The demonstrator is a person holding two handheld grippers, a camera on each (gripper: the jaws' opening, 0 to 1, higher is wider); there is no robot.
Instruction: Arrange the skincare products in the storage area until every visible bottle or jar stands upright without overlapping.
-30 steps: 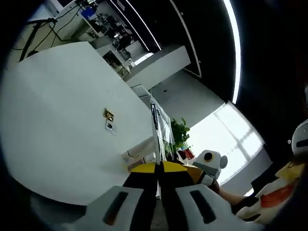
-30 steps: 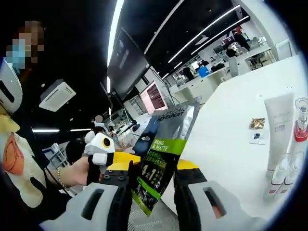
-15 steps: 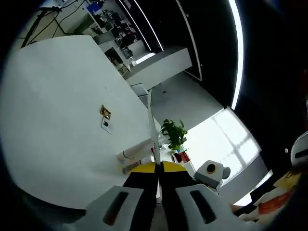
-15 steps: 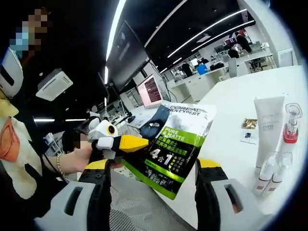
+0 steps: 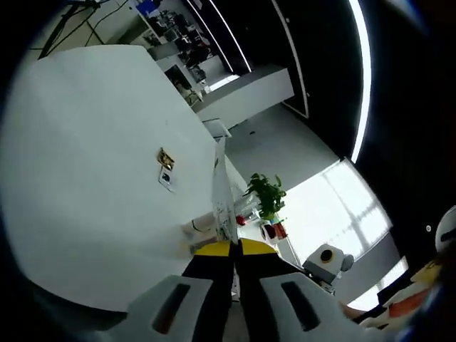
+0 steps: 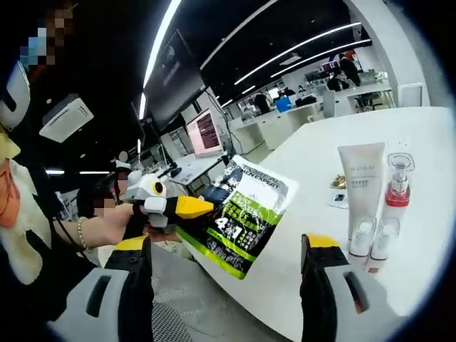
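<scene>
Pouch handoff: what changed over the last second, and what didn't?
The right gripper let go of the green-and-black pouch and opened wide. The left gripper stays shut on it and alone carries it. The white tube and red-collared bottle remain upright on the white table.

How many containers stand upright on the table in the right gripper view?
4: a white tube, a red-collared pump bottle beside it, and two small clear bottles in front. The pouch held by the left gripper may hide others.
</scene>
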